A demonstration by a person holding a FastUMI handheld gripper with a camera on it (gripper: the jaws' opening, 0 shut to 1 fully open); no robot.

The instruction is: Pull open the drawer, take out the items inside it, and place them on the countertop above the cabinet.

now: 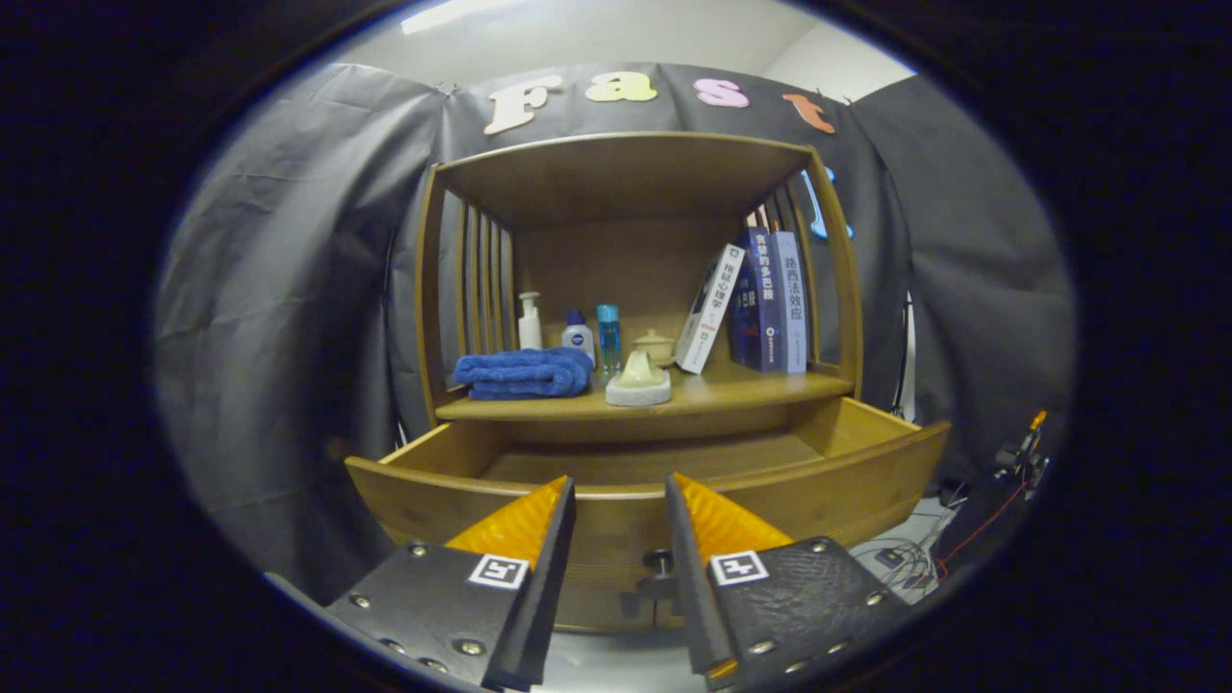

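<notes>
Fingers (563, 510) of the gripper (621, 500) stand parted and empty before the drawer (847, 481), which is pulled open from the cabinet (837, 289); its knob (658, 560) sits between them. No items are visible on the drawer floor, so a blind reach could well strike the front panel. On the countertop (751, 385): three books (760, 303) by the right edge, three bottles (577, 332) at the back, one folded blue towel (525, 373) by the left edge, one pale object on a round base (638, 380) at the front, one small lidded pot (655, 345). Crowding could well topple something.

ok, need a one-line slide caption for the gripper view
Open gripper facing the pulled-out drawer, its knob between the fingers; towel, bottles and books on the countertop above.
</notes>
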